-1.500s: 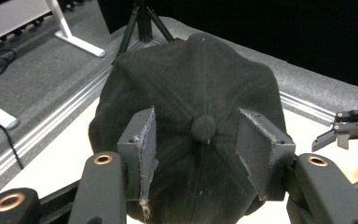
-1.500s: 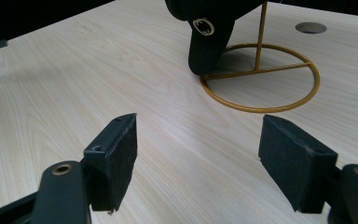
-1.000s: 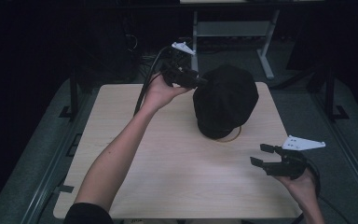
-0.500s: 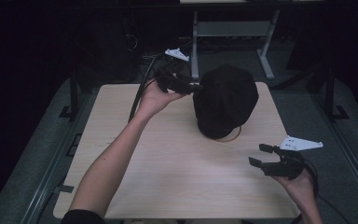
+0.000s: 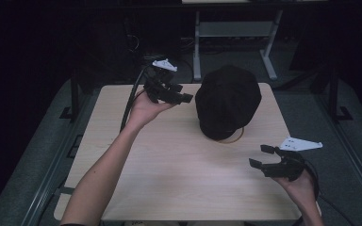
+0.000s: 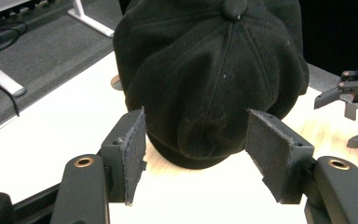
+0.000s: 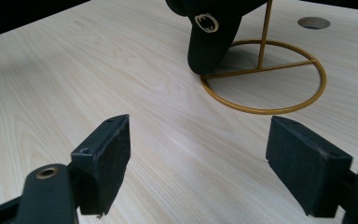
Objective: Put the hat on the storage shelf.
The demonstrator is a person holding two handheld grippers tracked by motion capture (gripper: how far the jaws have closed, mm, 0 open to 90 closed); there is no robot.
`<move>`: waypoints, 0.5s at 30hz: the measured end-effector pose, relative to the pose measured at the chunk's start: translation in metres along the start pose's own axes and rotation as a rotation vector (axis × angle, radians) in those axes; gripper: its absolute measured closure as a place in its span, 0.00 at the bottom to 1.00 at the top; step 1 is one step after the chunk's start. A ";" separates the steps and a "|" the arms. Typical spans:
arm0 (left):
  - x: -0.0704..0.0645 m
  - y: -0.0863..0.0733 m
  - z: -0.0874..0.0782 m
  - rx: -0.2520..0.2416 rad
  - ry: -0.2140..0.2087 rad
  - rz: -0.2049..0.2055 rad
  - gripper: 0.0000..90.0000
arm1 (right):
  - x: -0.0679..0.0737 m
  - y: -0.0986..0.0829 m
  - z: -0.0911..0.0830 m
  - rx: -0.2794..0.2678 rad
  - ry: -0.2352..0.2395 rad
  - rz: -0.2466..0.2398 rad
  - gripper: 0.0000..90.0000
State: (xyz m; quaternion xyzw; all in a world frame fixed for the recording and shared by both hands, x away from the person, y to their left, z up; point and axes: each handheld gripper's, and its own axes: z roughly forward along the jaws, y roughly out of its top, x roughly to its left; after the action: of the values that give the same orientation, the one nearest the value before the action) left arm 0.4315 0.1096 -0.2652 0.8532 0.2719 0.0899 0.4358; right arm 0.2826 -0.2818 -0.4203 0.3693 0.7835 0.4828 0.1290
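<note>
Black cap (image 5: 228, 101) sits on a gold wire stand (image 7: 265, 74) at the upper right of the surface (image 5: 169, 160). Left tongs (image 5: 179, 97), jaws spread wide, hover just beside the cap's left edge. Right tongs (image 5: 262, 157) at lower right are likewise spread, holding nothing, well apart from it.

You're working in what looks like a lab or recording room: a plain pale wood-grain worktop (image 5: 169, 160) with a round cable hole (image 7: 313, 22), grey carpet (image 5: 42, 155) around it, dark surroundings, and the white metal legs of another desk (image 5: 268, 52) behind, with cables (image 6: 0, 42) on the floor.
</note>
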 end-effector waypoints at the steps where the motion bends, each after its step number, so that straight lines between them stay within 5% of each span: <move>1: 0.000 -0.002 -0.001 0.005 0.004 0.000 0.42 | 0.000 0.000 0.000 0.002 0.000 -0.001 0.24; 15: 0.004 -0.025 -0.004 0.010 0.020 -0.017 0.38 | 0.002 0.000 0.006 0.024 0.003 0.002 0.24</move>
State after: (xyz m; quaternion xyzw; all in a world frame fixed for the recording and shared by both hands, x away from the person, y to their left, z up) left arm 0.4230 0.1264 -0.2833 0.8522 0.2838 0.0933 0.4297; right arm 0.2846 -0.2768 -0.4231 0.3709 0.7890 0.4742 0.1230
